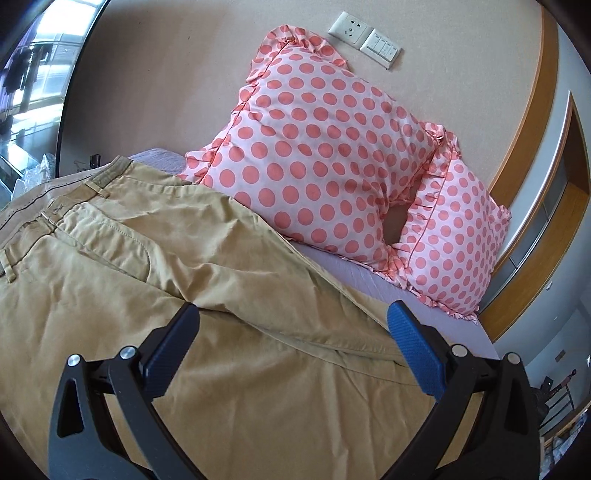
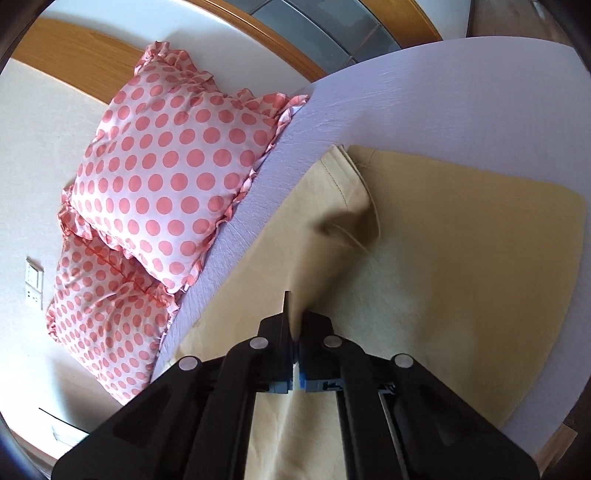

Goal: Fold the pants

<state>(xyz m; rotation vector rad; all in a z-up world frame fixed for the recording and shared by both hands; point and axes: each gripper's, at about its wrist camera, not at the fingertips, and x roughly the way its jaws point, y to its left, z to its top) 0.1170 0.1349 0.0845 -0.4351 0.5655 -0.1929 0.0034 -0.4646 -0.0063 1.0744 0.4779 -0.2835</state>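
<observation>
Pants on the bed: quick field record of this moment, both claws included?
garment: tan pants, spread on the bed
waistband: far left in left wrist view
left claw: open, above the fabric, holding nothing
right claw: shut on a pinch of pants fabric
pillows: two, pink polka-dot, against the wall beside the pants
fold: not yet visible

Home bedroom, bed [image 2: 424, 92], polka-dot pillows [image 1: 325, 155], wall outlet [image 1: 347, 27]
</observation>
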